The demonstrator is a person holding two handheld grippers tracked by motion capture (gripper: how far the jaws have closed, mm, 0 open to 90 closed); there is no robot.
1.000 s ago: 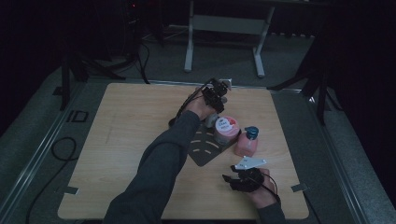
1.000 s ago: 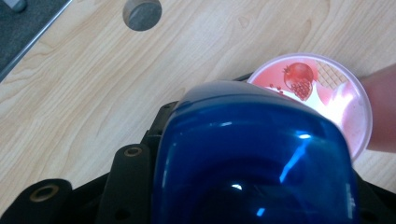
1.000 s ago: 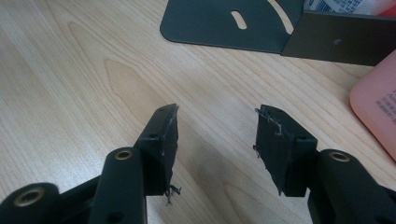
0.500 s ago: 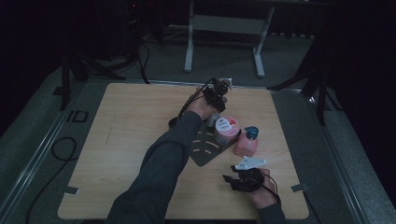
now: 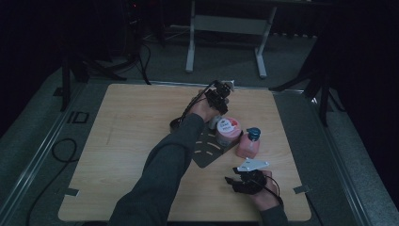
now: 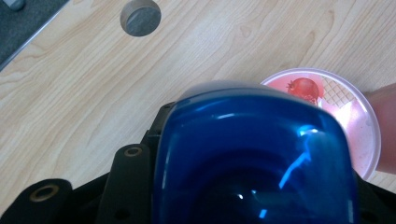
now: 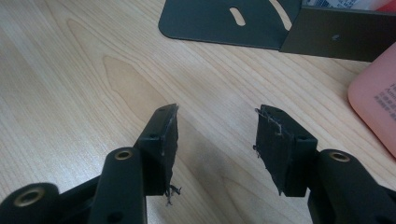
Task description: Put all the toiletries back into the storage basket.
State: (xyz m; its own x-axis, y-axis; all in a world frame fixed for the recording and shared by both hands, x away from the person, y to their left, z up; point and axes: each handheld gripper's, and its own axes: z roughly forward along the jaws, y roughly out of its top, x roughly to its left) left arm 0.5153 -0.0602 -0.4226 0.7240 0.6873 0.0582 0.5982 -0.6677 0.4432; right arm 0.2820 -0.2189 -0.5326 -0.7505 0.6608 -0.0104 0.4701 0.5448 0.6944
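My left gripper reaches over the far middle of the table and points down. In the left gripper view a glossy blue rounded object sits between its jaws and hides most of them; the gripper looks shut on it. Below it stands a pink lidded tub with a red fruit picture on the lid. My right gripper rests low at the table's near right, open, with bare wood between its fingers.
A pink bottle with a blue cap stands right of the tub, just ahead of my right gripper. A dark slotted metal bracket lies on the table beside the tub. A round cable hole sits in the wooden tabletop.
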